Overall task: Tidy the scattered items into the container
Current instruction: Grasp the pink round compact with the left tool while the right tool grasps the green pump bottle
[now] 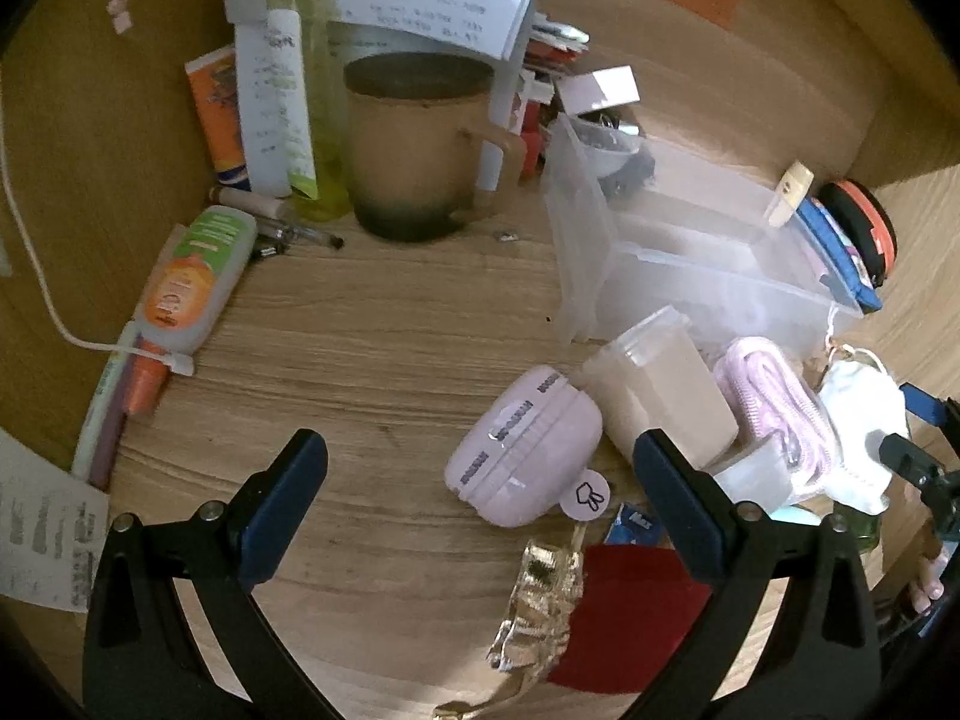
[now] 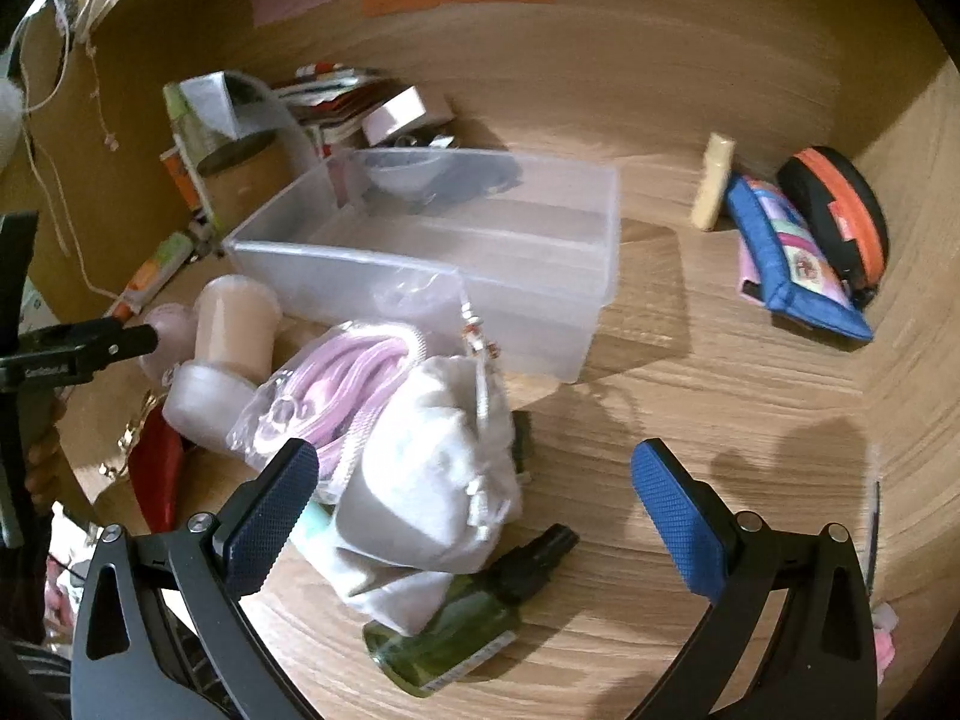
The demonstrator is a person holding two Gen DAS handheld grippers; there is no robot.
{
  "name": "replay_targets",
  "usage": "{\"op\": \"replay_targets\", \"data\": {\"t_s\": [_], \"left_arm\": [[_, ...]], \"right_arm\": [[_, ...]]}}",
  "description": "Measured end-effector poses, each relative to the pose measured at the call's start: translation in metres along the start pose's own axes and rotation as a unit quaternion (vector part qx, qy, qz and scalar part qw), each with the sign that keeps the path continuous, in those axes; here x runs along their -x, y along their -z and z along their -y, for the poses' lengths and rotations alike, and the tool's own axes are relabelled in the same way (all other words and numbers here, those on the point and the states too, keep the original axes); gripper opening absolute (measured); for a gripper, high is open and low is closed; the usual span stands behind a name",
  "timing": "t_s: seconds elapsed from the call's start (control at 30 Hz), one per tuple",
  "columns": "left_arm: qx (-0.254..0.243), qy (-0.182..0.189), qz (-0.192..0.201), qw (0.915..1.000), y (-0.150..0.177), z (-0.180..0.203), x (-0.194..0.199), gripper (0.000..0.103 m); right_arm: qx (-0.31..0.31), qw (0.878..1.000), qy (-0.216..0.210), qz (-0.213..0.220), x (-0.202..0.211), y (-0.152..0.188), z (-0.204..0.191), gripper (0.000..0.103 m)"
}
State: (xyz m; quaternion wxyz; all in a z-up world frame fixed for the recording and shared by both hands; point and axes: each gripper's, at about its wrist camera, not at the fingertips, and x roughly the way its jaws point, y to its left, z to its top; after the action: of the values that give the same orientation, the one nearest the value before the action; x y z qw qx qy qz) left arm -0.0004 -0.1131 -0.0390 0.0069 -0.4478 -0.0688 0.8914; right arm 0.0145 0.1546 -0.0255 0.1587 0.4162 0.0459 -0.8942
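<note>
A clear plastic bin (image 1: 708, 252) (image 2: 456, 252) stands on the wooden desk, with a small bowl and dark bits at its far end. My left gripper (image 1: 480, 468) is open above the desk, and a lilac round case (image 1: 522, 444) lies between its fingers. Beside the case lies a frosted jar (image 1: 654, 384) (image 2: 231, 330) on its side. My right gripper (image 2: 474, 480) is open over a white drawstring pouch (image 2: 432, 480) (image 1: 858, 420), a bagged pink cable (image 2: 354, 372) (image 1: 774, 402) and a green glass spray bottle (image 2: 456, 624).
A brown mug (image 1: 414, 144), tubes, a yellow-green bottle and papers crowd the back left. A blue pouch (image 2: 792, 258), an orange-black round case (image 2: 840, 210) and a cream eraser (image 2: 711, 180) lie right of the bin. A gold clip (image 1: 540, 606) and red card (image 1: 630, 618) lie near me.
</note>
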Motion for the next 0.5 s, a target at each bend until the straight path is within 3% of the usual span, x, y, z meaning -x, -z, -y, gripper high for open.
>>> {"op": "replay_targets", "data": {"t_s": [0.27, 0.5], "left_arm": [[-0.026, -0.002, -0.013, 0.9996, 0.001, 0.009, -0.019, 0.103], [-0.034, -0.012, -0.007, 0.9993, 0.002, 0.011, -0.026, 0.103]], "right_arm": [[0.02, 0.999, 0.006, -0.04, -0.029, 0.002, -0.003, 0.103], [0.043, 0.998, 0.001, -0.05, -0.032, -0.004, 0.0, 0.1]]}}
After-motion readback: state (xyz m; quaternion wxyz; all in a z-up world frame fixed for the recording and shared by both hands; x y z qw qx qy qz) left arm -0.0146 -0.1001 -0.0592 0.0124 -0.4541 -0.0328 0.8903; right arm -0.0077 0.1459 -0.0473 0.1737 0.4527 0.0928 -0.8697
